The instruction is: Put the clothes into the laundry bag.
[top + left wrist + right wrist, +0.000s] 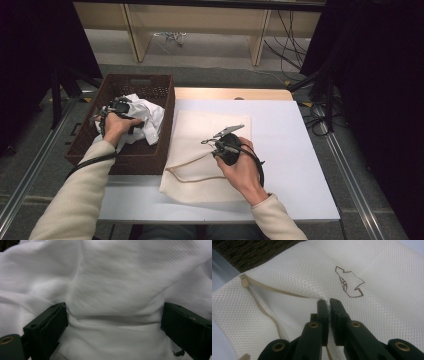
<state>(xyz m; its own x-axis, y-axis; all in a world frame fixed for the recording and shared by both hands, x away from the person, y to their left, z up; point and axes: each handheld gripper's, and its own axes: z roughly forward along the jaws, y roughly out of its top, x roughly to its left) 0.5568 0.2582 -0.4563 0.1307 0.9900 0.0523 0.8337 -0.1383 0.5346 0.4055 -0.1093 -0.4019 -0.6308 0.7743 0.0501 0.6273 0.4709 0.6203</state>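
Halfway: mesh laundry bag (210,150) flat near the table's (300,165) left edge, pinched by the clenched right gripper (329,302); white garment (145,117) still in the basket (150,160), left gripper (113,315) spread wide over it, ungrasped.

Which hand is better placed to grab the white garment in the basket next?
Left: the left gripper is over the white garment, jaws open astride a fold. The right gripper is pinching the mesh bag.
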